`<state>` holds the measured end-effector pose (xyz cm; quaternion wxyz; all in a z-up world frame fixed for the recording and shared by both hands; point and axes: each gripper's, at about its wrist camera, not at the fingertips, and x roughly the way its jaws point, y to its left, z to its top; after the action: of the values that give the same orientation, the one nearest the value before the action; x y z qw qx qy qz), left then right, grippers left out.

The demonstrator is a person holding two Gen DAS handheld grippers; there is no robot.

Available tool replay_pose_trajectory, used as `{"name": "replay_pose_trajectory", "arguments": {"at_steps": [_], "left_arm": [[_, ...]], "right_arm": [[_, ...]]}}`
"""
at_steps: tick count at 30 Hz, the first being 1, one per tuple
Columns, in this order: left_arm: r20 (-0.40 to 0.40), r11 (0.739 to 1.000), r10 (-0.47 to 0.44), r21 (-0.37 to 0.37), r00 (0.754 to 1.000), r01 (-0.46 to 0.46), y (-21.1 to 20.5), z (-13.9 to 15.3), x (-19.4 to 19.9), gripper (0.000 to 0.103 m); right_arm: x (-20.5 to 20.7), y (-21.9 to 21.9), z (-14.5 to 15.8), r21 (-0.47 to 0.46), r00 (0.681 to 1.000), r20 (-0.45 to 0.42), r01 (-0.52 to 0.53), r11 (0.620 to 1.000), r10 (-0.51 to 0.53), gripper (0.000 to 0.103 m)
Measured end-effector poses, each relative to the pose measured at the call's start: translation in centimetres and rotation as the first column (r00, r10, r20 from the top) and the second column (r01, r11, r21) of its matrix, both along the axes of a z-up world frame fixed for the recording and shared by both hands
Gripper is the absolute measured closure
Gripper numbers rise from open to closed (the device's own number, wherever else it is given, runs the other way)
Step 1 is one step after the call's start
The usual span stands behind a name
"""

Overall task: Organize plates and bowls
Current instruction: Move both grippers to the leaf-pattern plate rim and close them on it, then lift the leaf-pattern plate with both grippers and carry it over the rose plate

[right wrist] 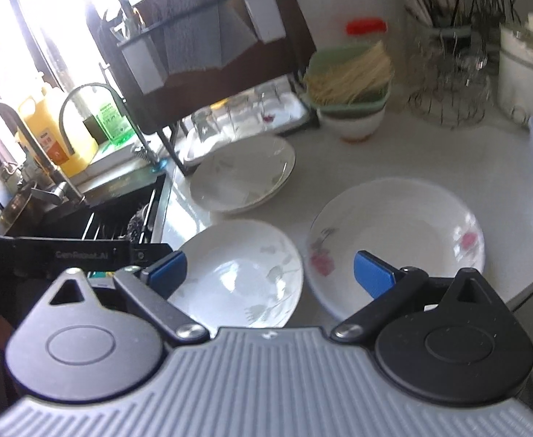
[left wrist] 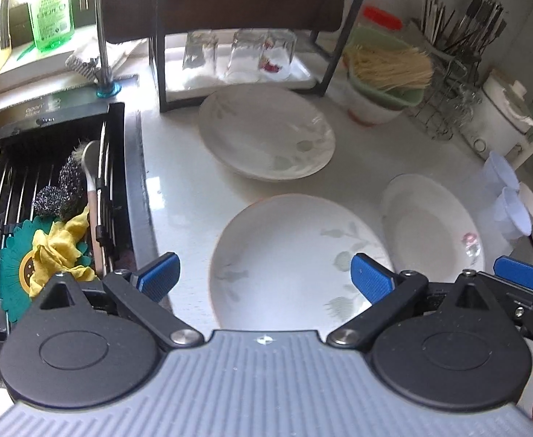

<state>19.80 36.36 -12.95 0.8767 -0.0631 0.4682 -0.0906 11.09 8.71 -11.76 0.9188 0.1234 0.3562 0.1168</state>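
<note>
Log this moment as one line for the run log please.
left gripper: open, empty | right gripper: open, empty | three plates apart on counter | nearest: leaf-pattern plate

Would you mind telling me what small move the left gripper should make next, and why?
Probably ease the left gripper forward and down to the near rim of the leaf-pattern plate. It is open and empty, that plate lies directly ahead of it on the counter, and all three plates lie apart, unstacked.

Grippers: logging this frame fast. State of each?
Left gripper: open, holding nothing, over a plate.
Right gripper: open, holding nothing.
</note>
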Motion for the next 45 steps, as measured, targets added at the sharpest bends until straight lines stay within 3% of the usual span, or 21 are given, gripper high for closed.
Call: {"name": "replay_pose_trajectory", "arguments": {"at_steps": [2,4,6,12,16,20,24,30,33,41,45], "left_arm": [[-0.008,1.0,-0.01,0.0,1.0,0.01,0.6,-0.8,0.4,0.001],[-0.014,1.0,-0.012,-0.002,1.0,0.012,1.0,-1.6,0.7,0.001],[-0.023,1.0,-0.014,-0.012,1.0,0.014,1.4,-2.4,1.1,0.001],[-0.035,1.0,-0.021,-0.024,0.999,0.02,2.5,-3.8,2.0,0.002],[-0.037,0.998,-0.048,-0.034,0.998,0.047,2.9,-4.5,2.6,0.003],[-0.04,0.996,-0.071,-0.048,0.997,0.069,3.1,-5.4,3.4,0.003],[-0.045,0.995,-0.083,-0.067,0.996,0.08,3.2,-6.1,4.1,0.012],[-0.058,0.992,-0.09,-0.097,0.994,0.084,3.2,-7.2,5.0,0.023],[-0.062,0.991,-0.091,-0.103,0.994,0.084,3.0,-7.3,5.1,0.029],[-0.09,0.986,-0.136,-0.108,0.987,0.126,2.1,-8.1,5.5,0.051],[-0.074,0.987,-0.118,-0.114,0.99,0.109,2.3,-7.8,5.6,0.052]], "right_arm": [[0.3,0.5,-0.6,0.012,1.0,-0.022,-0.004,1.0,0.004,0.007],[0.7,1.0,-1.1,0.01,0.999,-0.045,-0.011,1.0,0.011,0.018],[1.1,1.4,-1.7,0.014,0.997,-0.073,-0.008,1.0,0.009,0.023],[2.5,2.4,-3.2,0.011,0.991,-0.137,-0.003,1.0,0.004,0.027],[3.2,3.1,-3.7,0.012,0.988,-0.157,-0.001,1.0,0.003,0.04],[3.8,3.0,-4.4,0.014,0.982,-0.183,0.041,0.999,-0.038,0.044],[4.3,2.3,-5.8,0.016,0.965,-0.238,0.115,0.993,-0.108,0.044],[4.9,1.2,-7.6,0.084,0.942,-0.294,0.193,0.978,-0.161,0.064],[5.3,1.5,-8.0,0.061,0.932,-0.308,0.219,0.974,-0.191,0.077],[6.5,1.8,-8.7,0.067,0.928,-0.307,0.24,0.968,-0.209,0.086],[6.5,1.9,-8.8,0.096,0.929,-0.319,0.229,0.969,-0.188,0.089]]}}
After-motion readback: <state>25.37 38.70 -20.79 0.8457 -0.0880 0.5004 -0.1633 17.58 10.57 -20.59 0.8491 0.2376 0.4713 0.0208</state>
